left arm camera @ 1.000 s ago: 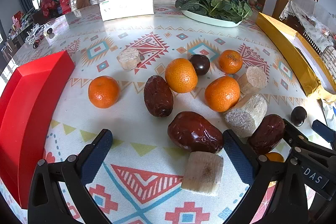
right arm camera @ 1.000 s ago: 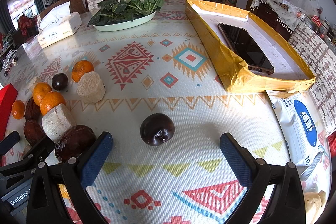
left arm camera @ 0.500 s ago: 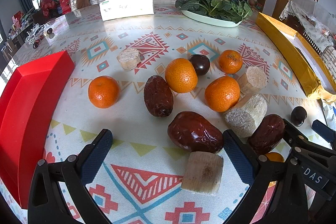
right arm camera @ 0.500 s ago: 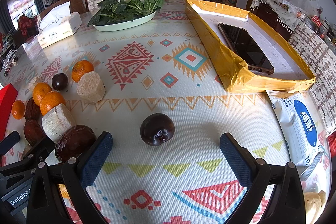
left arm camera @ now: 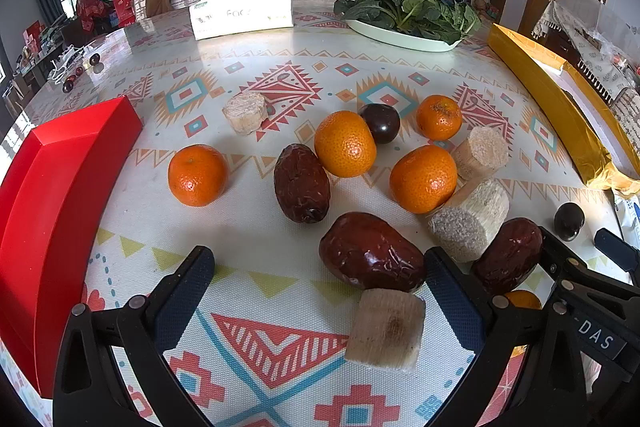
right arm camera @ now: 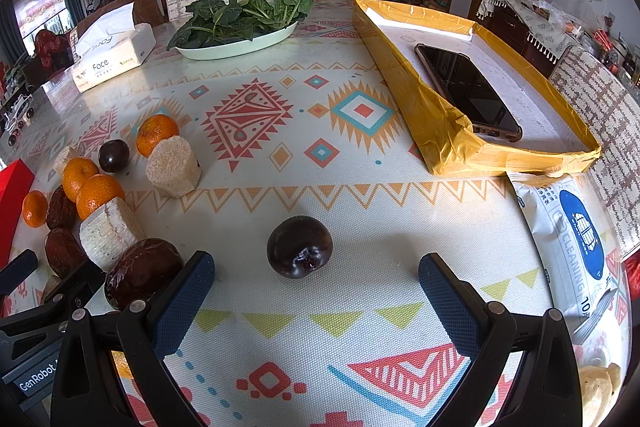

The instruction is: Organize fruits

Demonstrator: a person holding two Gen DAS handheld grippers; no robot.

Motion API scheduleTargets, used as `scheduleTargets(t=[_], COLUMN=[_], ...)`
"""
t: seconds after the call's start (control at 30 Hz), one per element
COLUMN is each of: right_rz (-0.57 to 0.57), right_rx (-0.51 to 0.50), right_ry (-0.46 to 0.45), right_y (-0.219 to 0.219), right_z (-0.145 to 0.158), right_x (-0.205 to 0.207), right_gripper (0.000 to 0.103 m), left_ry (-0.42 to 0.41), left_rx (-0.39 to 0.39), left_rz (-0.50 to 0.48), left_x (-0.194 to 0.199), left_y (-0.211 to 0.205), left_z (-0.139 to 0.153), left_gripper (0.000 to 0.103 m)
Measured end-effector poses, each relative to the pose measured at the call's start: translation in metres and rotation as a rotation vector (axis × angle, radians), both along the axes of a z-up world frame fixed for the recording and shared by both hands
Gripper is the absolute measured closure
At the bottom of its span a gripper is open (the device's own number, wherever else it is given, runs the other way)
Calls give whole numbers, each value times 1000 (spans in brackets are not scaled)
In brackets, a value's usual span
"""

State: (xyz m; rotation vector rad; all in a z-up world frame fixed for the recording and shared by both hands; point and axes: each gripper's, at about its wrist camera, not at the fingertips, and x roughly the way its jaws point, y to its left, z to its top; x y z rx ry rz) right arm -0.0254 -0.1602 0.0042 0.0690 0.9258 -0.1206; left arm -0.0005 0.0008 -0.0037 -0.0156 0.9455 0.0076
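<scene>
Fruit lies scattered on the patterned tablecloth. In the left wrist view my left gripper (left arm camera: pixel 318 285) is open, with a big red date (left arm camera: pixel 370 253) and a pale sugarcane chunk (left arm camera: pixel 386 329) lying just inside its right finger. Beyond them sit another date (left arm camera: pixel 301 183), several tangerines (left arm camera: pixel 197 174), a dark plum (left arm camera: pixel 380 123) and more cane pieces (left arm camera: pixel 472 219). In the right wrist view my right gripper (right arm camera: pixel 316 289) is open and low, a dark plum (right arm camera: pixel 300 247) resting just ahead between its fingers, untouched. A date (right arm camera: pixel 140 273) lies by its left finger.
A red box (left arm camera: pixel 52 195) stands at the left edge. A yellow tray (right arm camera: pixel 432 123) holding a black phone (right arm camera: pixel 468 91) sits on the right, a wipes pack (right arm camera: pixel 568 239) beside it. A plate of greens (right arm camera: pixel 240 39) and a tissue box (left arm camera: pixel 240 13) stand at the back.
</scene>
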Motion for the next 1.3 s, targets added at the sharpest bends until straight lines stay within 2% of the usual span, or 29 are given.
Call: scheduleTargets(t=[0.4, 0.87, 1.03, 1.1, 1.2, 1.3], right_rz=[0, 0, 45, 53, 71, 77], right_rx=[0, 0, 13, 15, 17, 35], right_ry=[0, 0, 61, 71, 84, 75], right_y=[0, 0, -2, -1, -1, -5], right_z=[0, 0, 4, 2, 1, 2], right_x=[1, 1, 2, 4, 8, 6], right_gripper=[0, 0, 0, 0, 0, 0], left_ry=[0, 60, 62, 62, 24, -108], left_rx=[1, 5, 6, -5, -56, -77], left_rz=[-4, -150, -177, -160, -139, -97], left_x=[0, -3, -9, -13, -24, -44], left_y=[0, 2, 3, 9, 24, 47], left_z=[0, 4, 4, 6, 20, 53], left_gripper=[0, 0, 0, 2, 17, 17])
